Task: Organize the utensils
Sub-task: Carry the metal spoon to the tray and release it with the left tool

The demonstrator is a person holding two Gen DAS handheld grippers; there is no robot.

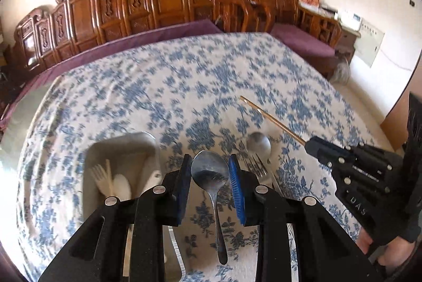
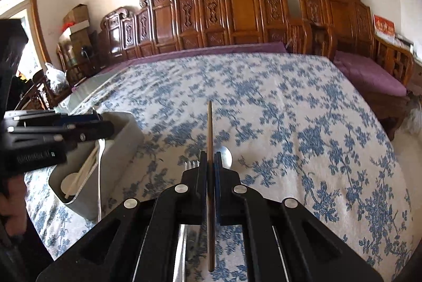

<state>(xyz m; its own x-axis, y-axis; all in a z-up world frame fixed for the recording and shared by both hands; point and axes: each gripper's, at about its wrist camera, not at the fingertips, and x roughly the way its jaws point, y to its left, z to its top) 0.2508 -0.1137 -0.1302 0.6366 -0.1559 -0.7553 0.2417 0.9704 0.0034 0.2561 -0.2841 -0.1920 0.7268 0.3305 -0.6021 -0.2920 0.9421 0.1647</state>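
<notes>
A table [image 2: 303,102] covered in a blue-and-white floral cloth fills both views, with carved wooden benches [image 2: 237,15] and purple cushions [image 2: 369,73] along the cream wall behind. A pale bin [image 1: 124,150] holding light plastic cutlery sits on the table's left. The left gripper [image 1: 210,171] hovers with its jaws wide apart, straddling a metal spoon [image 1: 211,173] lying on the cloth. A second spoon [image 1: 258,143] and a fork [image 1: 257,167] lie just right of it. The right gripper [image 2: 210,168] has its jaws closed on a chopstick [image 2: 210,129], pointing forward above the table.
</notes>
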